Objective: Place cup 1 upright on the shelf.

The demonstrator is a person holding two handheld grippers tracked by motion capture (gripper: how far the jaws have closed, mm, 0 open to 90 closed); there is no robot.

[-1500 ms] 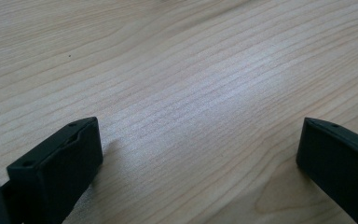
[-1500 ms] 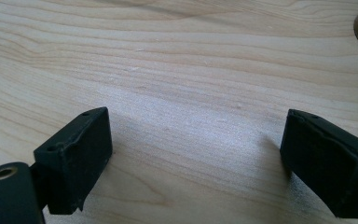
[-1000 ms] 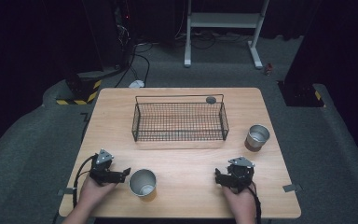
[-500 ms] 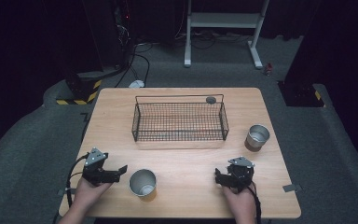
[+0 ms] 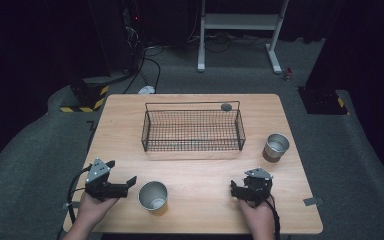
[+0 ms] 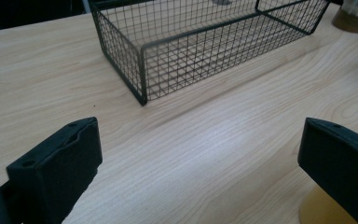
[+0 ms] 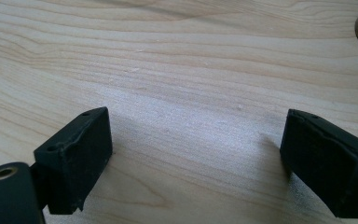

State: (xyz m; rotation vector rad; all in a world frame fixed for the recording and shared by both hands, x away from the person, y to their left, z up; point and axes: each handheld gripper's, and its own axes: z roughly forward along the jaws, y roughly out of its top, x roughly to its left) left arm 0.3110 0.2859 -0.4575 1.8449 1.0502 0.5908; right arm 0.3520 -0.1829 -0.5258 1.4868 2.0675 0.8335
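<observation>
Two metal cups stand on the wooden table (image 5: 200, 170). One cup (image 5: 153, 195) is near the front edge, the other cup (image 5: 276, 146) is at the right. My left gripper (image 5: 122, 173) lies just left of the near cup, open and holding nothing, a hand on it. In the left gripper view its jaws (image 6: 198, 158) stand wide apart and face the wire basket (image 6: 205, 46). A brown edge of the near cup (image 6: 319, 212) shows by the right jaw. My right gripper (image 5: 241, 188) rests at the front right, open over bare wood (image 7: 200, 158).
The black wire basket (image 5: 192, 131) sits mid-table, with a small grey round thing (image 5: 226, 106) at its back right corner. Beyond the table are dark floor, cables and a white stand (image 5: 240, 22).
My left gripper has shifted slightly left and toward the front edge, away from the near cup. The right gripper and both cups have stayed put.
</observation>
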